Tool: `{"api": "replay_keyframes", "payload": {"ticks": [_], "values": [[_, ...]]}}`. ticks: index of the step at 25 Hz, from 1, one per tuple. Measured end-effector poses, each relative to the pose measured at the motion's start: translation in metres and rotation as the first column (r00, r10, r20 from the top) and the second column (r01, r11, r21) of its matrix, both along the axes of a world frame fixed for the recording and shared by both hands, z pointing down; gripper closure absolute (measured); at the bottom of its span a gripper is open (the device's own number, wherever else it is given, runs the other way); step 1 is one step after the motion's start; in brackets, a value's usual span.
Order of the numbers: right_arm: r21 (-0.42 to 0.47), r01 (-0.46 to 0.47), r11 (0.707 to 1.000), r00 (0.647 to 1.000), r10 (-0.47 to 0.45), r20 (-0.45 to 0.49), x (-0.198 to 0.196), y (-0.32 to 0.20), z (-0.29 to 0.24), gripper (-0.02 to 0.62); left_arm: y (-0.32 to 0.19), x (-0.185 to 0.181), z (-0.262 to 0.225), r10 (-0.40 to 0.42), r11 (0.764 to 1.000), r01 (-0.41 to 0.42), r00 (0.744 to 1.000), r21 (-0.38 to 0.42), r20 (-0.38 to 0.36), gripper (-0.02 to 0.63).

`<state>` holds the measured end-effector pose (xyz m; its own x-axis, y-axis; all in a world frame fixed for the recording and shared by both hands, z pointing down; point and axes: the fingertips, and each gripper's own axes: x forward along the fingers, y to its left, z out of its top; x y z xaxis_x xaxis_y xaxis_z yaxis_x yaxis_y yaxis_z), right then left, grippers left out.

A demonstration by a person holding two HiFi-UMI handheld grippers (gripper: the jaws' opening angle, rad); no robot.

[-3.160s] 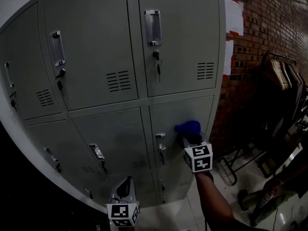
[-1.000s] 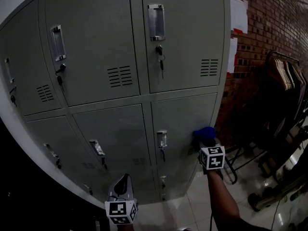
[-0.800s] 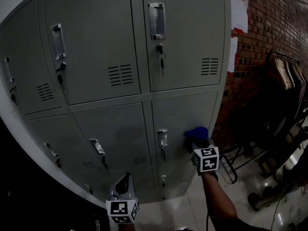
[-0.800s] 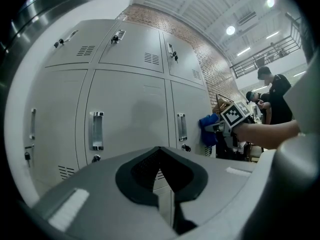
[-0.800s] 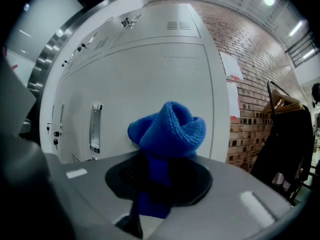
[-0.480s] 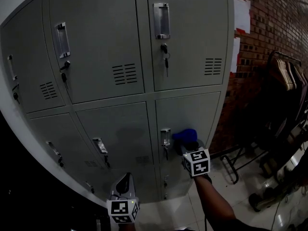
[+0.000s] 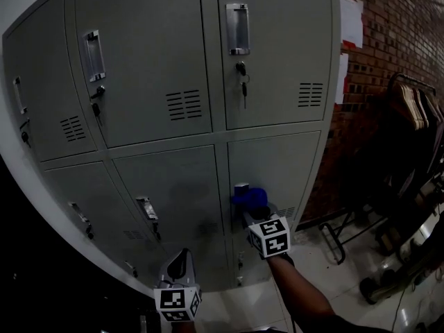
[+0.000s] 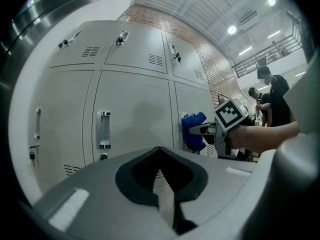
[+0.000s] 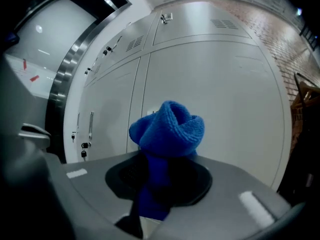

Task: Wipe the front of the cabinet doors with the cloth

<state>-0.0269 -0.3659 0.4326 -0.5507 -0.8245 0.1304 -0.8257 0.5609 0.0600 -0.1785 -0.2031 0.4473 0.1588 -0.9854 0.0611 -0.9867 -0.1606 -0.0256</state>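
The right hand-held gripper (image 7: 255, 212) is clamped on a bunched blue cloth (image 7: 250, 195). The cloth fills the space between the jaws and protrudes beyond their tips. It lies against the front of the lower right cabinet door (image 7: 284, 161), near that door's left edge, and partly covers the door handle (image 7: 241, 185). The left hand-held gripper (image 7: 180, 262) hangs low in front of the bottom row of doors, well apart from the cloth. Its jaws are together with nothing between them. The upper right door (image 7: 277, 47) carries a recessed handle (image 7: 237, 28), with keys (image 7: 243, 89) hanging in the lock below it. A brick wall (image 7: 395, 26) and a clothes rack (image 7: 409, 109) stand to the right of the cabinet.
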Motion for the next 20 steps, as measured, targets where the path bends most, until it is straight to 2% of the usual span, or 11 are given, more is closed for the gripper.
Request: {"api": "replay_keyframes", "payload": {"ticks": [3, 6, 14, 20], "values": [[0.011, 0.02, 1.0, 1.0, -0.02, 0.024, 0.006, 0.002, -0.003, 0.491, -0.001, 0.0, -0.001, 0.002, 1.0, -0.002, 1.0, 0.0, 0.002, 0.592], [0.037, -0.012, 0.999, 1.0, 0.012, 0.006, 0.026, 0.005, -0.003, 0.489, -0.002, 0.0, -0.003, 0.003, 1.0, -0.003, 1.0, 0.003, 0.005, 0.592], [0.005, -0.218, 0.976, 0.975, 0.218, -0.042, 0.137, -0.009, 0.025, 0.488, -0.002, 0.007, -0.001, 0.015, 1.0, -0.015, 1.0, -0.005, 0.013, 0.593], [-0.023, -0.33, 0.944, 0.941, 0.327, -0.085, 0.191, -0.022, 0.042, 0.488, -0.004, 0.015, 0.001, 0.028, 1.0, -0.028, 0.999, -0.013, 0.019, 0.592]]}}
